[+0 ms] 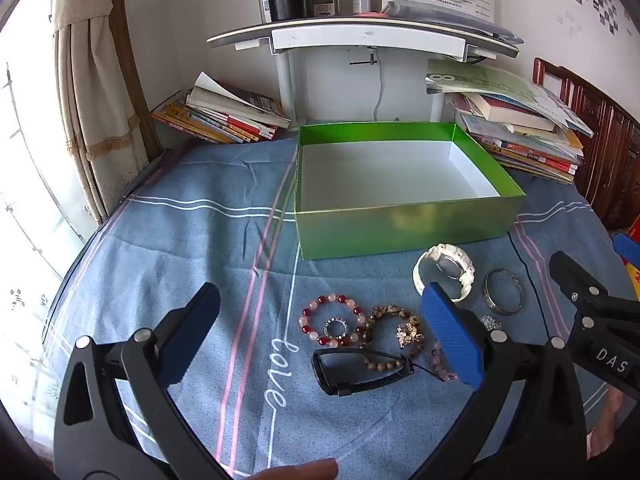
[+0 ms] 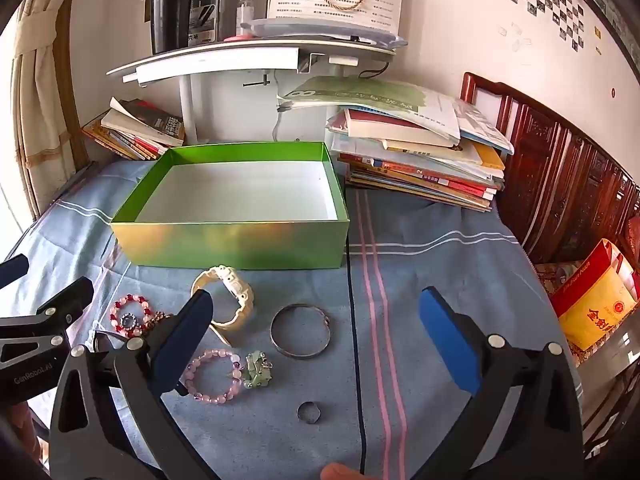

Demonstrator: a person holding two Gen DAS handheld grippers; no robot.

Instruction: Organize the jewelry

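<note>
An empty green box (image 1: pixel 400 228) (image 2: pixel 232 242) with a white floor stands on the blue cloth. Jewelry lies in front of it: a white watch (image 1: pixel 444 270) (image 2: pixel 234 288), a silver bangle (image 1: pixel 503 292) (image 2: pixel 300 330), a red-and-pink bead bracelet (image 1: pixel 316 312) (image 2: pixel 120 308) around a small ring, a brown bead bracelet (image 1: pixel 384 316), a black band (image 1: pixel 356 372), a pink bead bracelet (image 2: pixel 212 376), a green charm (image 2: pixel 256 370) and a small ring (image 2: pixel 309 413). My left gripper (image 1: pixel 320 308) hovers open above the bracelets. My right gripper (image 2: pixel 316 308) hovers open above the bangle. Nothing is held.
Stacks of books (image 1: pixel 224 114) (image 2: pixel 420 160) flank the box at the back. A white shelf stand (image 1: pixel 360 38) rises behind it. A dark wooden chair (image 2: pixel 560 184) and a red-yellow bag (image 2: pixel 596 304) are at the right. A curtain (image 1: pixel 92 80) hangs at the left.
</note>
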